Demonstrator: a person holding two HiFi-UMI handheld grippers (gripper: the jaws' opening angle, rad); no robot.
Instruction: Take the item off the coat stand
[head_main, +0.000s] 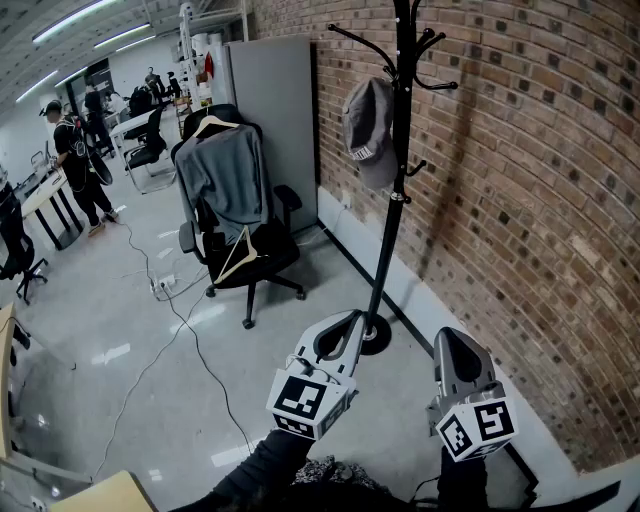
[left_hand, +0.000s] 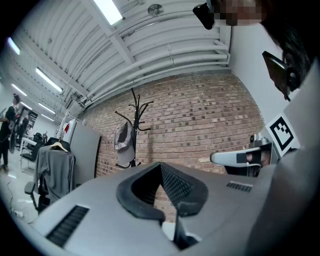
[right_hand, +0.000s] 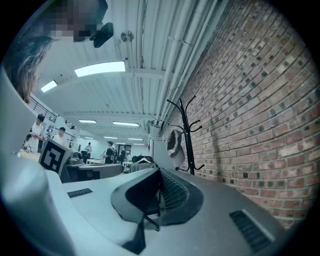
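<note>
Left gripper and right gripper hang low and near in the head view, well apart from the grey cap, which hangs high on the coat stand by the brick wall; the reach looks not yet begun. In the left gripper view, the jaws are pressed together and empty, aimed toward the far cap. In the right gripper view, the jaws are likewise closed on nothing.

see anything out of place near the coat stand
Mildly, yes. A bare hanger lies tilted on the chair seat, and a grey top hangs over the chair back, not on the stand. A cable trails loose across the floor. The cap hangs normally.
</note>
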